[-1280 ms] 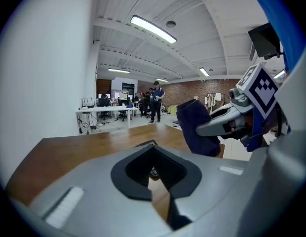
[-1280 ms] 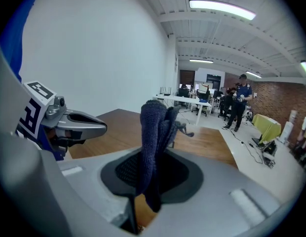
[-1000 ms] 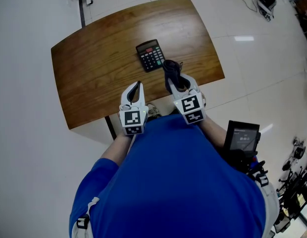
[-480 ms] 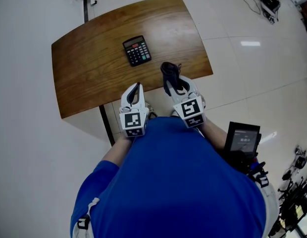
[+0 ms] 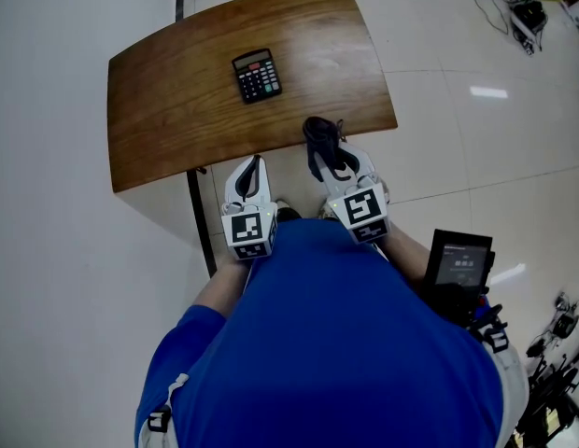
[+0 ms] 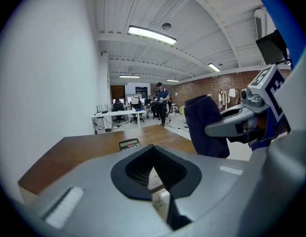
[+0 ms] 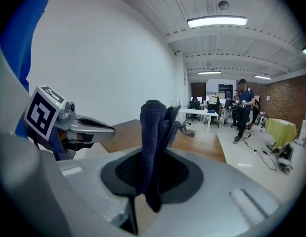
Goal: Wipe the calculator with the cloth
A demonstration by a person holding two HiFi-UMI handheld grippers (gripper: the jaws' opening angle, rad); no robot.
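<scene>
- The head view takes in the whole scene from above. A brown wooden table (image 5: 177,110) fills the upper left of the frame, and the black calculator (image 5: 257,75) lies flat on it toward the far side, keys up.
- In that view both grippers sit at the frame's centre, by the table's near edge and well apart from the calculator. Below them a blue shirt (image 5: 327,343) fills the lower half.
- The left gripper (image 5: 257,161) has its jaws pressed together with nothing between them. Its own view shows this plainly, the two dark pads meeting at a point.
- The right gripper (image 5: 331,161) pinches a dark navy cloth (image 5: 319,138). In the right gripper view the cloth is a knitted fold standing upright out of the jaws, with a short end hanging below them.
- The left gripper view shows the calculator low and flat at mid-frame, with its grey display toward the camera. The cloth and the right gripper's jaws are on the right side of that frame.
- Only the two gripper views show the room beyond: office desks, ceiling strip lights, a brick wall, and a person (image 6: 162,102) standing in the distance.
- Only the head view shows a dark device with a screen (image 5: 460,259) at the frame's right.
</scene>
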